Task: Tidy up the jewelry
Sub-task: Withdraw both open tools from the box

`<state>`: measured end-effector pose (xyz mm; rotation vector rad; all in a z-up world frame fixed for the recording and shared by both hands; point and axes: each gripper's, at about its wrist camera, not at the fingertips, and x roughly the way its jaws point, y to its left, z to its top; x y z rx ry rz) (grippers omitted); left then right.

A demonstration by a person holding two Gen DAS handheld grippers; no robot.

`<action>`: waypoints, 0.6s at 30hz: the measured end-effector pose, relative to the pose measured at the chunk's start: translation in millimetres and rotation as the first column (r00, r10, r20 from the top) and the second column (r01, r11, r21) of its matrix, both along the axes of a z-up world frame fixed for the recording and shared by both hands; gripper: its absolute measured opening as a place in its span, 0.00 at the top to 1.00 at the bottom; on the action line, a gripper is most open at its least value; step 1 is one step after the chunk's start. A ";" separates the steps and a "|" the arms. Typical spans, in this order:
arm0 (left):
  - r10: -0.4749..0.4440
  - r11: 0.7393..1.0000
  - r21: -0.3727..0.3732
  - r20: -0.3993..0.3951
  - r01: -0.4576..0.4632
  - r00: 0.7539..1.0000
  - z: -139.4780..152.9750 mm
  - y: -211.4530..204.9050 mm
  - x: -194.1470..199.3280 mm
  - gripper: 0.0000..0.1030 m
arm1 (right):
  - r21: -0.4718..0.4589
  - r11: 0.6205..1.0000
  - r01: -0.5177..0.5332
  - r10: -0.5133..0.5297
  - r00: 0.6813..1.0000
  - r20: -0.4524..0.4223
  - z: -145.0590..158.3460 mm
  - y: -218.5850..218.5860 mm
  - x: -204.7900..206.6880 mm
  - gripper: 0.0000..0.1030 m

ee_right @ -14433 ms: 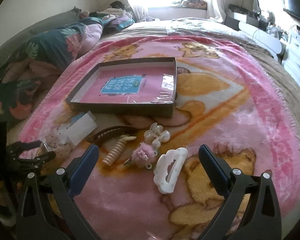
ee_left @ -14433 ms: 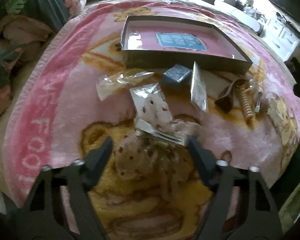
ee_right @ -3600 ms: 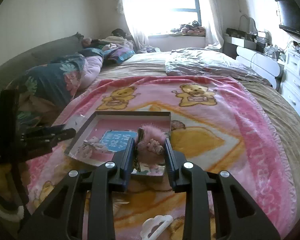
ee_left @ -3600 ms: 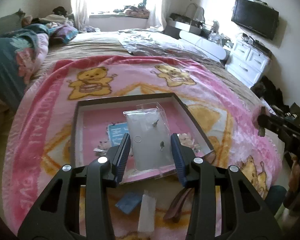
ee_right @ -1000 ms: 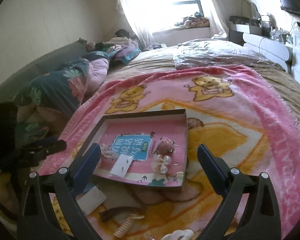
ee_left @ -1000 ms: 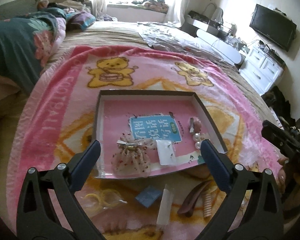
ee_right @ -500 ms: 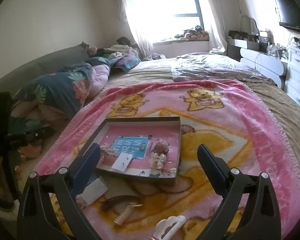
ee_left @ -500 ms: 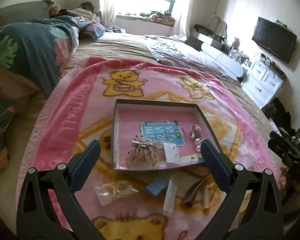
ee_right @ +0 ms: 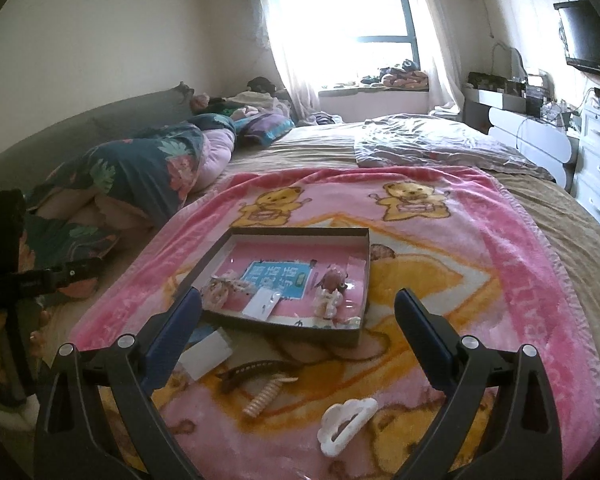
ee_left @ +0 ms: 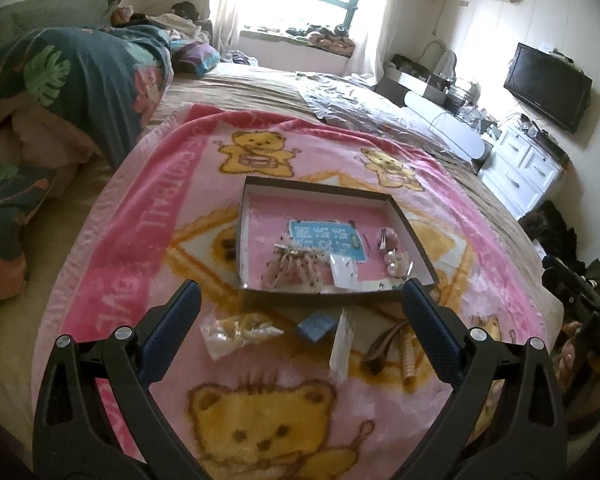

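Both grippers, left gripper [ee_left: 300, 320] & right gripper [ee_right: 298, 324], hang wide apart w/ nothing in them, over the blanket's near edge; the white claw clip [ee_right: 346, 420] lies just below the right one, nearer it, tray [ee_right: 284, 233] beyond.

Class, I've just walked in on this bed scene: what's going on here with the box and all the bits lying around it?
A person holding two tongs is sorting hair accessories and jewelry into a shallow box on a pink bear blanket. Both the left tongs and right tongs are open and empty, held back above the blanket. The box holds a spotted bow, a small packet and a pink fluffy clip. A white claw clip, brown clip, spiral tie and blue square lie outside.
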<state>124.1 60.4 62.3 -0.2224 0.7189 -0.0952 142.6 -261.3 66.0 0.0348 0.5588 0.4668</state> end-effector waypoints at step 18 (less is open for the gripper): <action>-0.029 0.998 0.052 -0.063 0.032 0.998 -23.6 -14.1 -22.7 0.09 | -0.045 0.999 -0.024 0.023 0.999 -0.035 -17.7 2.9 -28.7 0.06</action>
